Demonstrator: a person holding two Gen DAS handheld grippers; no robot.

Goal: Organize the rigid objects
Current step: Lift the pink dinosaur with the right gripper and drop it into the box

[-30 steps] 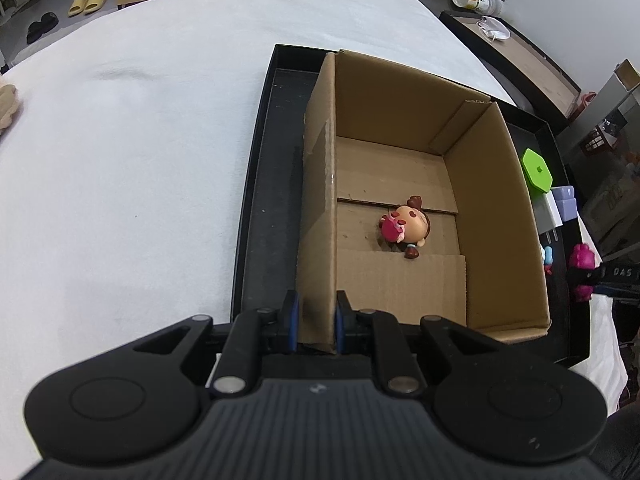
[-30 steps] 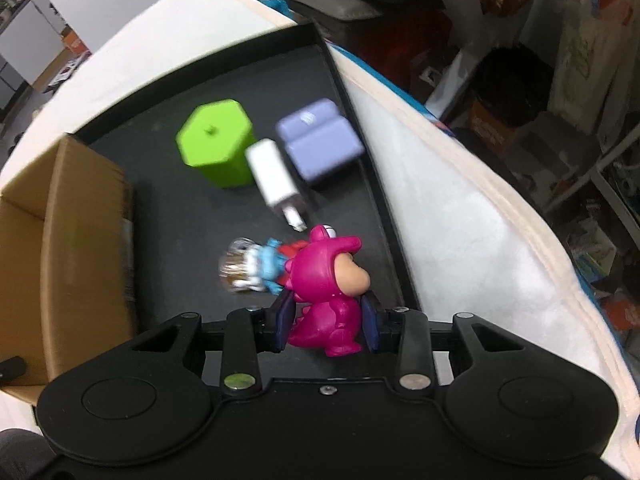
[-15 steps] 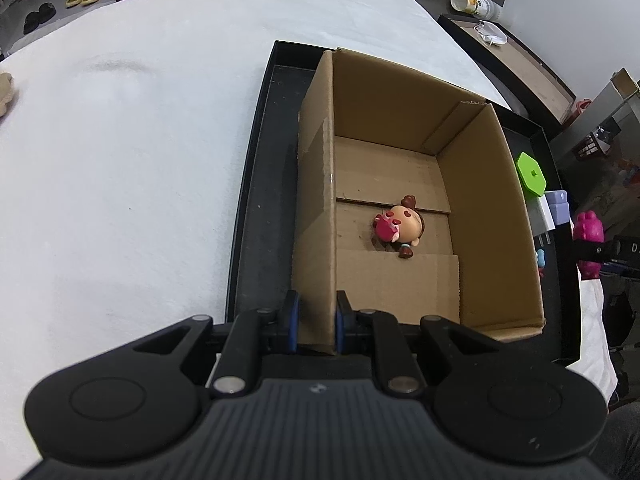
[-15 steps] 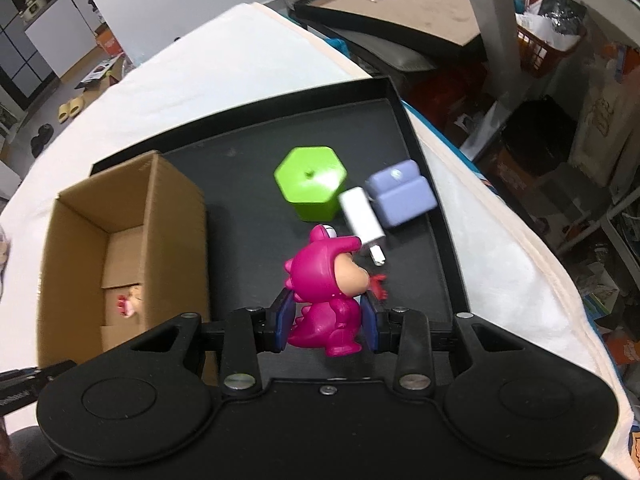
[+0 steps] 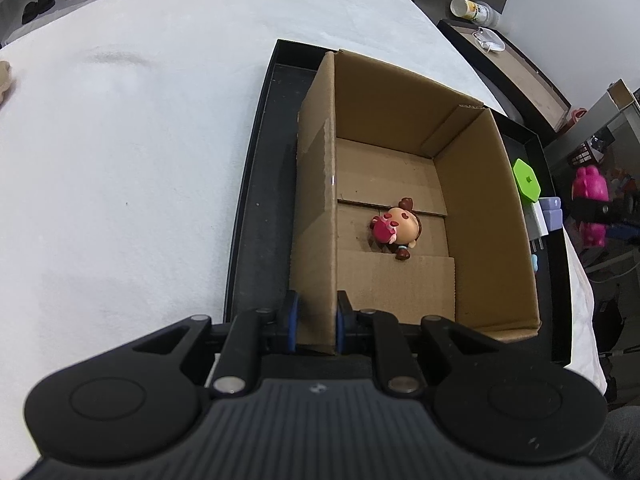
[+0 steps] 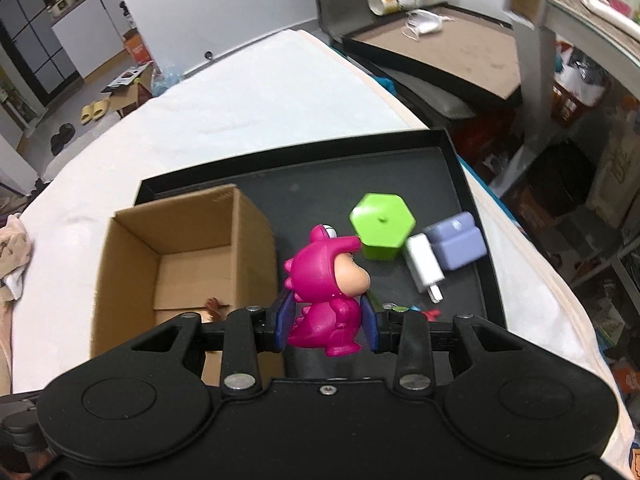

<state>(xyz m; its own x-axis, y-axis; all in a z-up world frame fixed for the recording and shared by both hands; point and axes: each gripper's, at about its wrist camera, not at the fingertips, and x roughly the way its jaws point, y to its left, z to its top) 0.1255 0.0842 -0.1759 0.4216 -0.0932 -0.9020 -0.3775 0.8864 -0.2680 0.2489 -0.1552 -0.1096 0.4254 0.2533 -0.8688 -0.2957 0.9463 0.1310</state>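
A magenta dinosaur-suit figurine [image 6: 326, 286] is clamped between the pads of the right gripper [image 6: 325, 322], lifted above the black tray [image 6: 476, 216] beside the cardboard box [image 6: 120, 264]. The box's near-left wall is pinched by the left gripper [image 5: 314, 322]. A brown-haired doll figurine [image 5: 396, 227] is lying on the box floor. A green hexagonal block [image 6: 382, 226], white charger [image 6: 424, 266] and lavender block [image 6: 458, 242] are gathered near the tray's right edge.

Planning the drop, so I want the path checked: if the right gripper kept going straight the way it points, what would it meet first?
Probably the black tray floor between the cardboard box and green hexagonal block; depth is unclear.
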